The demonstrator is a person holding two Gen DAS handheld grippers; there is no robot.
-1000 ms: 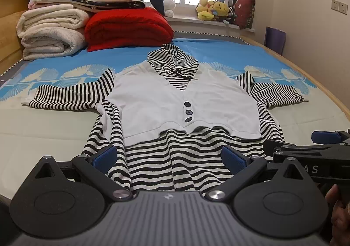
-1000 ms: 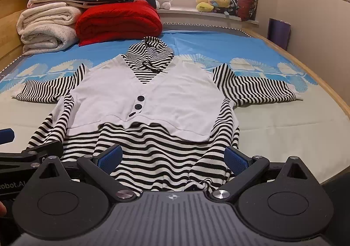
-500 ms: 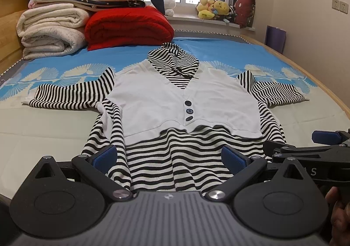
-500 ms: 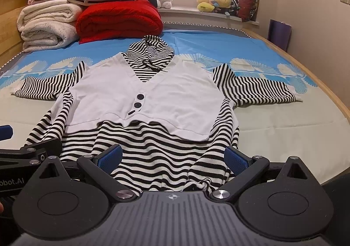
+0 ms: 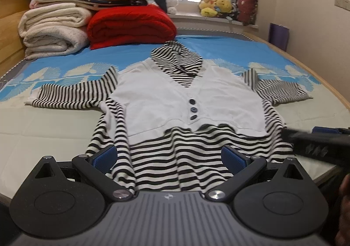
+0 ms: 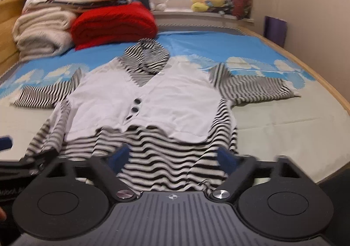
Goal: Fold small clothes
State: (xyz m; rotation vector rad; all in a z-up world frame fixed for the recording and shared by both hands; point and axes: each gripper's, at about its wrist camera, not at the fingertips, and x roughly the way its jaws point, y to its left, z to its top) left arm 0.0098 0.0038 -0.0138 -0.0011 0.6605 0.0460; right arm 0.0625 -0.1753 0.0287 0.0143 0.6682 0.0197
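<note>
A small hooded top (image 5: pixel 186 101), black-and-white striped with a white buttoned vest front, lies flat on the bed with both sleeves spread out. Its striped hem (image 5: pixel 175 167) reaches the near edge. My left gripper (image 5: pixel 169 157) is open, its blue pads wide apart over the left part of the hem. My right gripper (image 6: pixel 174 156) hangs over the right part of the hem (image 6: pixel 166 158); its jaws are closing, with striped cloth between them and the pads not pressing on it. Each gripper shows at the edge of the other's view: the right gripper (image 5: pixel 317 141) and the left gripper (image 6: pixel 21 160).
Folded white blankets (image 5: pixel 52 31) and a red quilt (image 5: pixel 131 25) are stacked at the bed's far left. Plush toys (image 5: pixel 214 5) sit on the window sill. The bed's wooden rim (image 5: pixel 317 84) runs along the right, near the wall.
The right gripper's fingers have come closer together over the hem, and its view has blurred. The left gripper has stayed wide open and hardly shifted.
</note>
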